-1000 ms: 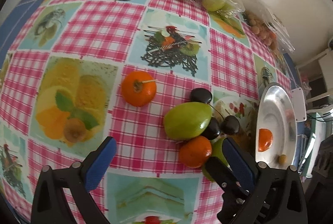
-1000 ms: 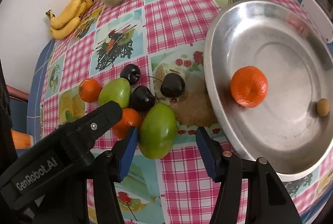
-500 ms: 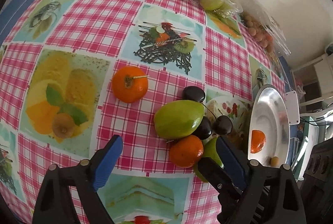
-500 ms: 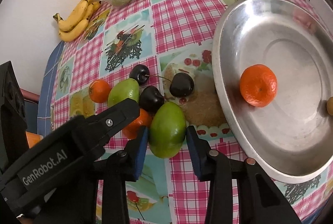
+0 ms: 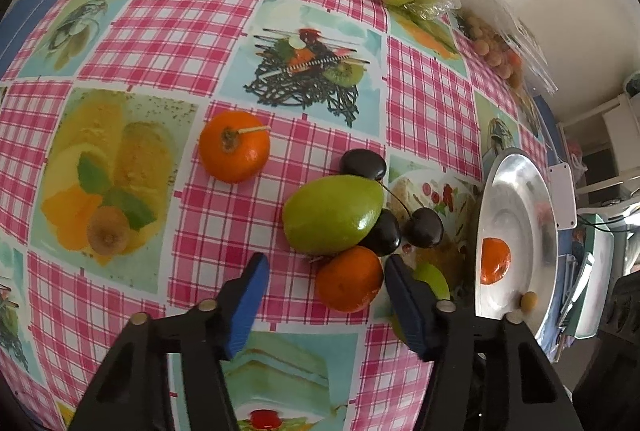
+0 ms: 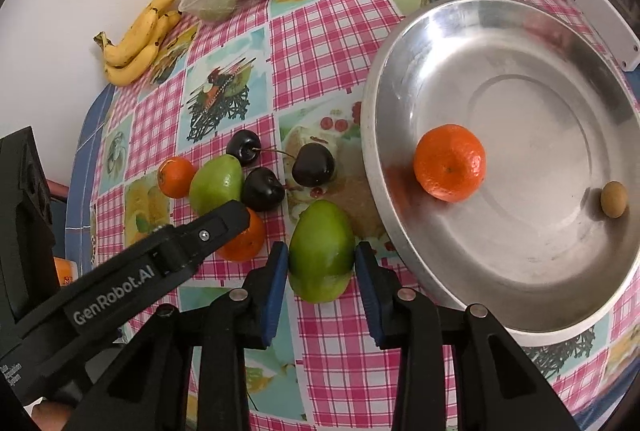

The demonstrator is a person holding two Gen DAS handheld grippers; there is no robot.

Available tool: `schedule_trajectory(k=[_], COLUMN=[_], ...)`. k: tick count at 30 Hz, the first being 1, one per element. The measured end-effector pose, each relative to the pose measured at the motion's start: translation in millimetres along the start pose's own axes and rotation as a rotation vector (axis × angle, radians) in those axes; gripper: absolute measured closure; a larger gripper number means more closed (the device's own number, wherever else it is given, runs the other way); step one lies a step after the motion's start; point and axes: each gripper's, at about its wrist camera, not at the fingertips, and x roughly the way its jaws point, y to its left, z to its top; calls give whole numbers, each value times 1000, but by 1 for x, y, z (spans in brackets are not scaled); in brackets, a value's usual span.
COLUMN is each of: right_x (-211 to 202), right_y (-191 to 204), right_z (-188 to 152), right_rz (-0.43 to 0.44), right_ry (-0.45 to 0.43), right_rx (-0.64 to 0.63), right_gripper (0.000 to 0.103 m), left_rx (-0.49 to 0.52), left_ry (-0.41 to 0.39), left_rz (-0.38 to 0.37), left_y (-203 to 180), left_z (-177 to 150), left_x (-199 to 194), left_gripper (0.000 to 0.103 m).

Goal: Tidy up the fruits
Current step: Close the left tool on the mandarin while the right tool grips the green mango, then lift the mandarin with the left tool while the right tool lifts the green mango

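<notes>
Beside the steel plate [image 6: 404, 79], right gripper [image 6: 321, 263] now closing, seemingly pressing green mango [image 6: 321, 251].

The left tongs [image 5: 324, 271] are closing around an orange mandarin [image 5: 349, 279], which is sitting between the blue pads without either pad clearly pressing on it. Just behind that mandarin a large green fruit [image 5: 332, 215] is lying on the table [image 5: 168, 43], with dark cherries [image 5: 424, 227] touching its right side. A second mandarin [image 5: 234, 147] is resting well to its left. Right of the cherries, a steel plate [image 5: 516, 191] is holding another mandarin [image 5: 495, 259] and what may be a small brown fruit [image 5: 529, 299].
</notes>
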Motion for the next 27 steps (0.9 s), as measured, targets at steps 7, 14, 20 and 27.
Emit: schedule_trajectory(k=[7,14,20,27], right_x=[0,2,5,9], right_y=[0,0,0,2], right_z=[0,0,1,1], right_rz=[0,2,17,29], right_ry=[3,6,17,22], right_rx=[-2,-5,2,11], right_gripper=[67,66,65,63], left_rx=[-41,-57,-80,-79], left_ry=[25,21,19,6], left_rz=[-55,-71,-79,-58], left_y=[3,3,5,7], left_z=[-1,-2,-2,-3], left_x=[5,6,8,1], left_gripper=[51,53,63,64])
